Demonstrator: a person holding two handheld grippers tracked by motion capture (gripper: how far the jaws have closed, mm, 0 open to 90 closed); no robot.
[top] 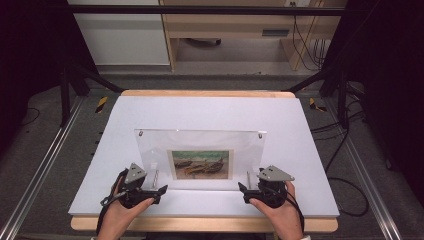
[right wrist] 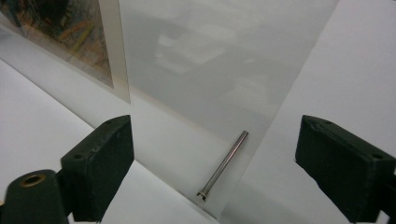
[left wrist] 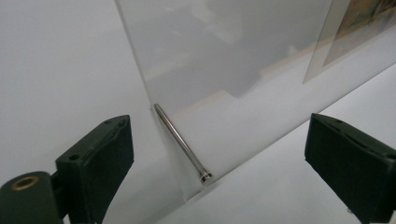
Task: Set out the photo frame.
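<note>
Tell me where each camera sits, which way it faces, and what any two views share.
High view: above the table's near side, looking forward and down at the clear picture frame on the white table; both hands and grippers enter below.
Left gripper view: on the left gripper, facing the frame's corner and metal pin; fingers open.
Right gripper view: on the right gripper, facing the opposite pin; fingers open.
Shared: frame and print.

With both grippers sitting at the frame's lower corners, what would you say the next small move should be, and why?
Probably draw both grippers straight back toward the person. The acrylic frame seems to stand on the white board, propped on its metal pins. The left gripper and right gripper have open jaws, with the frame's corners between them but untouched. Sideways motion risks knocking a pin.
</note>
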